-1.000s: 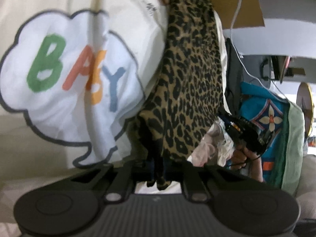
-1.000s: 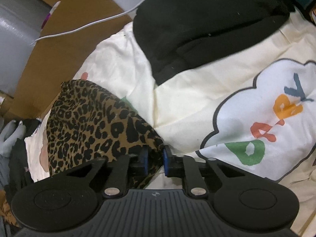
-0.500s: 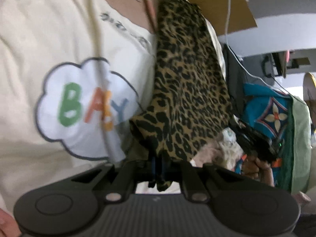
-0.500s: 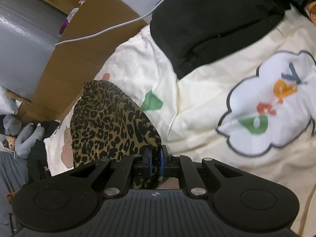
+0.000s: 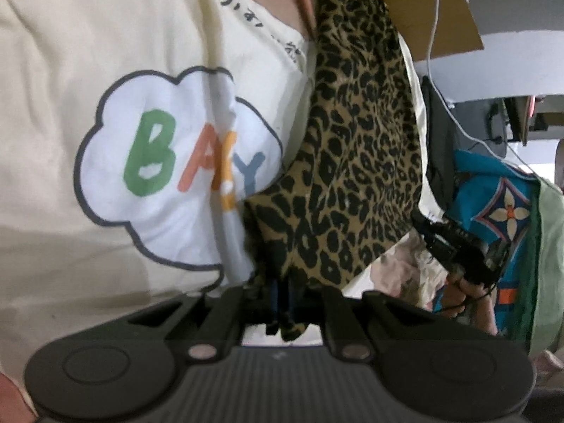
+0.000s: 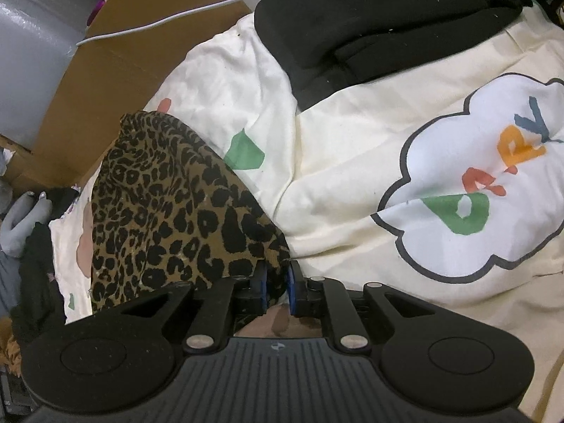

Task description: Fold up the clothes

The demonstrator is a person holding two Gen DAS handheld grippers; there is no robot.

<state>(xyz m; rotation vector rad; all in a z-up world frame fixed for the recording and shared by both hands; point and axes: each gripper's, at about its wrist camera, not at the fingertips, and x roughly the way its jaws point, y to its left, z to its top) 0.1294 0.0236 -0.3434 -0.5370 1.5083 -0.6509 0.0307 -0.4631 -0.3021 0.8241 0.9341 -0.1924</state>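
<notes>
Bedding, cream with a cloud print, spreads ahead of both tongs; cardboard lies beyond. Left tongs pinch the leopard cloth. Right tongs are opening, its corner between them.

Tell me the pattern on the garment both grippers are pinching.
Leopard print: black spots on tan garment, clearest in the right wrist view.
</notes>
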